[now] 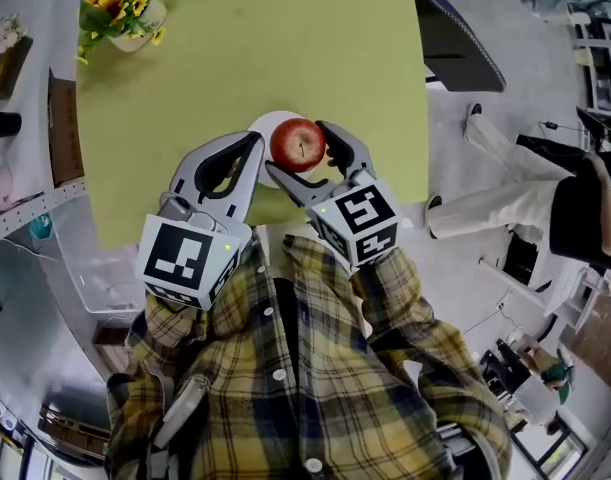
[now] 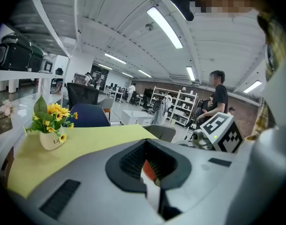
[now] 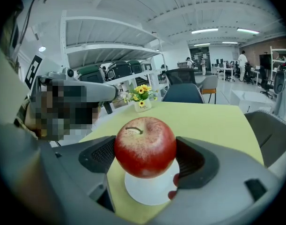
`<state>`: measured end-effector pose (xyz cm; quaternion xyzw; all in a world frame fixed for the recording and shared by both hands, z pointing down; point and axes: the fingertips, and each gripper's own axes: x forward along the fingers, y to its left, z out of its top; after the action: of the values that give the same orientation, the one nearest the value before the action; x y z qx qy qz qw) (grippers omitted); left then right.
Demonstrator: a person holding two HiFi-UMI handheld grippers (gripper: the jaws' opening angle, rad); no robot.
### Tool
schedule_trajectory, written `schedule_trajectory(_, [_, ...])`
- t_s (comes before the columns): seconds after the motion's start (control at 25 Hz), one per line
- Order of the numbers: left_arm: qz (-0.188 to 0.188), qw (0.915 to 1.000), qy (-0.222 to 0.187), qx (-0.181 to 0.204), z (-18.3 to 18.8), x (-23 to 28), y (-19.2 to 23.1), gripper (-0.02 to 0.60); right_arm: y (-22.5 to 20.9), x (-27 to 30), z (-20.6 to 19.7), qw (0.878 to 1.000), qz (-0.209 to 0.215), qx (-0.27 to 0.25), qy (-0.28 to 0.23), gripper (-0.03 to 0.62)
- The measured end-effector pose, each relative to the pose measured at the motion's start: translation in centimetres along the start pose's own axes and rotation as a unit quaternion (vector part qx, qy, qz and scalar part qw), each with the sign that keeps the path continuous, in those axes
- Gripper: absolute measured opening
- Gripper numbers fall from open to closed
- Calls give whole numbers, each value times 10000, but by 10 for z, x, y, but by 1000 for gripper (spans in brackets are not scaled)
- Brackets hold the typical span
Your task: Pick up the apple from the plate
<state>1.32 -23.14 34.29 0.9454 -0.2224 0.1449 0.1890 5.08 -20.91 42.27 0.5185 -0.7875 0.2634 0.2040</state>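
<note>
Clamping seen across apple (image 3: 145, 146) middle: right gripper (image 1: 301, 156) jaws pressed on both flanks, apple over plate (image 3: 147, 192), contact with plate not told. Left gripper (image 1: 250, 148) closed, empty. Apple judged firm, smooth, fairly light; slip likely if grip is loosened

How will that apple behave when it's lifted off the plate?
Probably rigid: the apple looks undented between the right tool's ribbed pads. Its glossy, curved skin could slip in a loose hold. Released on the plate, it might roll.
</note>
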Motion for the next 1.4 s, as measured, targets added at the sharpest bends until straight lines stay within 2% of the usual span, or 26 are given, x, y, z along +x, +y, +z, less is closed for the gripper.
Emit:
schedule_trajectory(0.32, [-55,9995,-307,108,38,-12,-17,6,16,-38,37,9994,92,-170,-282,390])
schedule_trajectory(0.68, [69,9981,-589,190,66,-27,-17,6,34,-68,78,9969,187,-442,-621,390])
schedule_trajectory(0.96, [96,9971,-707,257,76,-29,-20,6,36,-78,98,9953,234,-455,-827,390])
schedule_trajectory(1.4, [83,9972,-685,273,75,-27,-7,6,39,-64,101,9957,255,-472,-761,390])
